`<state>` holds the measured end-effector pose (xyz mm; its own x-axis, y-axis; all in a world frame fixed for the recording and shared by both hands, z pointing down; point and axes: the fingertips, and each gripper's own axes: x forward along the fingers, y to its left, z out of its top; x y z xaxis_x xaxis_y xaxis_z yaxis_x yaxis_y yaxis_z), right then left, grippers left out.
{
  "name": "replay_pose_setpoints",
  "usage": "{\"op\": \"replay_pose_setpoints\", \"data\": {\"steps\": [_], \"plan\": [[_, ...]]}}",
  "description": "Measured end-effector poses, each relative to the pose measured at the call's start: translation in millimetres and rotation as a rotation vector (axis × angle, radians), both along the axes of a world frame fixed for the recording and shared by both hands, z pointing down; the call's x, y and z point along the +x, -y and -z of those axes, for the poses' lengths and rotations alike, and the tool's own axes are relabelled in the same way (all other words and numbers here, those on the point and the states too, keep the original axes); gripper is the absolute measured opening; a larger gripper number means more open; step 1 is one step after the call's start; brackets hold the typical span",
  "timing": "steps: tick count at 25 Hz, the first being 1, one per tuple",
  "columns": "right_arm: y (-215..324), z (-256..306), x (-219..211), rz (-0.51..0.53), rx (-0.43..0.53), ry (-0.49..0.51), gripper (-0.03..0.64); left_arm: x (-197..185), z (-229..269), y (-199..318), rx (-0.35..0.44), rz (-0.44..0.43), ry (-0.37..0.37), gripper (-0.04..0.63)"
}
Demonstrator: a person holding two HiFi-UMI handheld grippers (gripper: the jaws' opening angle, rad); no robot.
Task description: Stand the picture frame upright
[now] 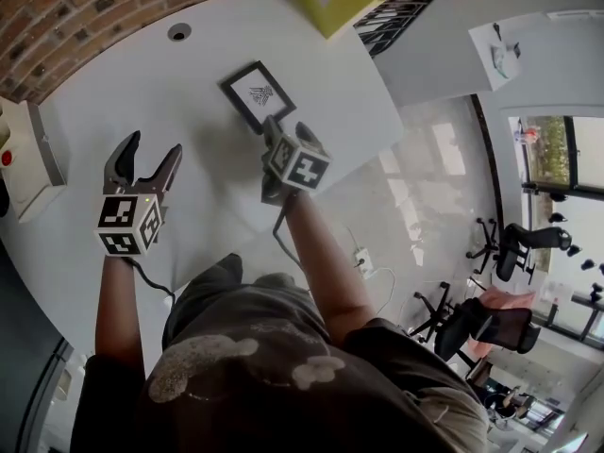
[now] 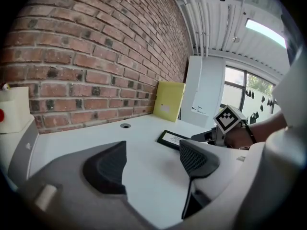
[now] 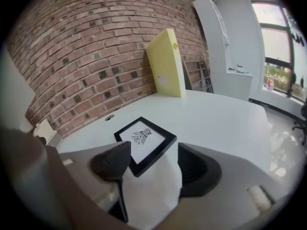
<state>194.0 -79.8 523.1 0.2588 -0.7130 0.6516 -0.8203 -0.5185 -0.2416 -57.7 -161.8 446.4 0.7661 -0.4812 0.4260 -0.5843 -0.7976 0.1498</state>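
Office: swivel chairs [image 1: 528,238]; white desk [image 1: 189,92]

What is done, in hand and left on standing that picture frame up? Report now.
Done: nothing yet. The picture frame lies flat, face up, on the table.
In hand: the right gripper is at the frame's near corner, jaws apart on either side, not closed on it. The left gripper hovers open and empty.
Left: grip the frame, tilt it upright, release.
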Motion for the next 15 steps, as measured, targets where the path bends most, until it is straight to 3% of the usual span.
{"op": "replay_pose_setpoints", "data": {"steps": [5, 11, 15], "plan": [[2, -24, 4, -0.118, -0.045, 0.088, 0.308, 14, -12, 1, -0.008, -0.051, 0.020, 0.359], [15, -37, 11, -0.168, -0.057, 0.087, 0.308, 16, -24, 6, -0.038, -0.066, 0.032, 0.359], [11, -37, 16, -0.198, -0.058, 0.036, 0.294, 13, -28, 1, -0.054, -0.061, 0.036, 0.359]]}}
